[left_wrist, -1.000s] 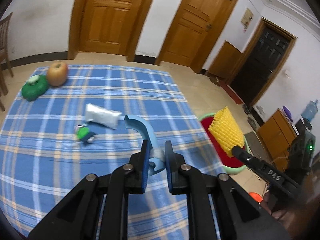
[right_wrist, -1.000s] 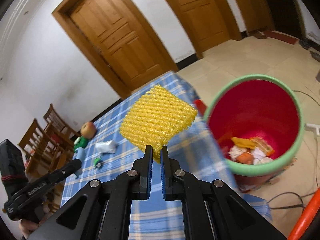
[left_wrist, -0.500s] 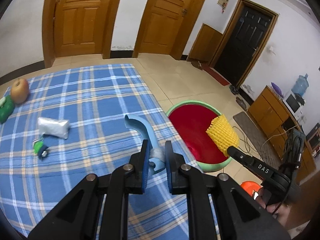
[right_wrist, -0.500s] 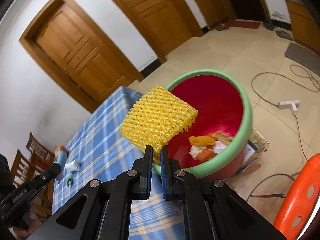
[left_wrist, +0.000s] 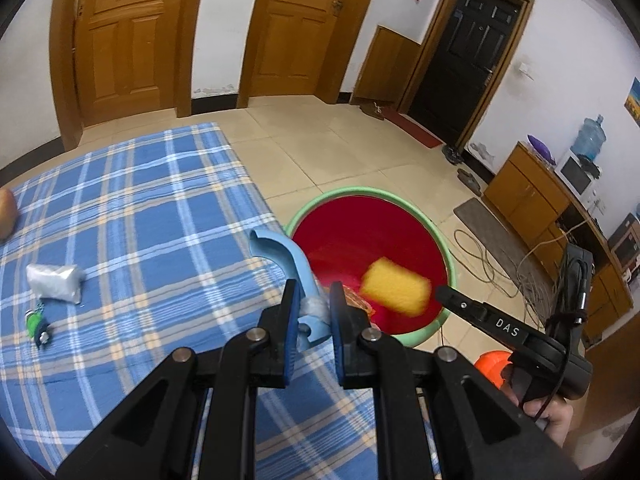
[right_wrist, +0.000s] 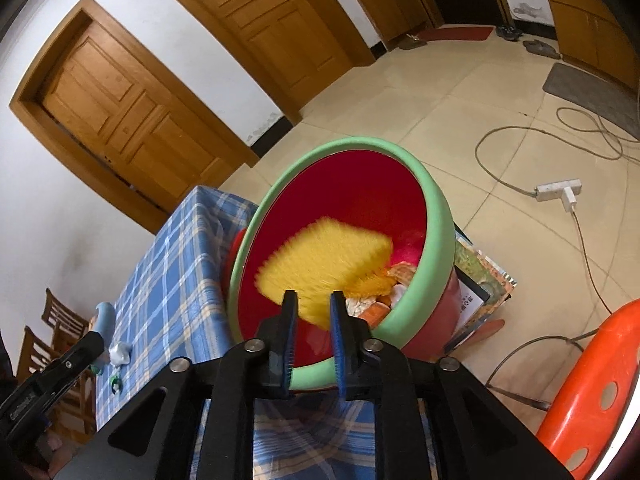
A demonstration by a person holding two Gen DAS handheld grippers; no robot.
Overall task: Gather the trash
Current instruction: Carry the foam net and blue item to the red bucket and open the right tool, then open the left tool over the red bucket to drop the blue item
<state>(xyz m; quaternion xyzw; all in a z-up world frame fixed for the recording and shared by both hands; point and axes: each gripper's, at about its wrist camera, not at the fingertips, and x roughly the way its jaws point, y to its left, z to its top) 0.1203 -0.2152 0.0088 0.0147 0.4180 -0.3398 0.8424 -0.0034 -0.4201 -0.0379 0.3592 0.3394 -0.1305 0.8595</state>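
Note:
My right gripper [right_wrist: 312,296] hangs over the red bin with the green rim [right_wrist: 352,146], its jaws opening. The yellow foam net [right_wrist: 324,258] is blurred just past its tips, free of the pads, inside the bin's mouth. In the left wrist view the foam net [left_wrist: 394,288] shows over the bin [left_wrist: 400,196], a little off the right gripper [left_wrist: 442,292]. My left gripper [left_wrist: 314,316] is shut on a curved light blue plastic piece [left_wrist: 280,248] with a white bit on it, at the table's edge beside the bin. Trash lies at the bin's bottom.
On the blue plaid tablecloth [left_wrist: 140,208] lie a white wrapper [left_wrist: 54,282], a small green toy [left_wrist: 36,324] and a fruit [left_wrist: 6,216] at the left edge. An orange stool [right_wrist: 592,392], cables and a power strip [right_wrist: 558,192] are on the floor near the bin.
Both grippers have swung from over the table toward the bin. The right jaws have parted and the yellow foam net has left them, dropping toward the bin. The left grip is unchanged.

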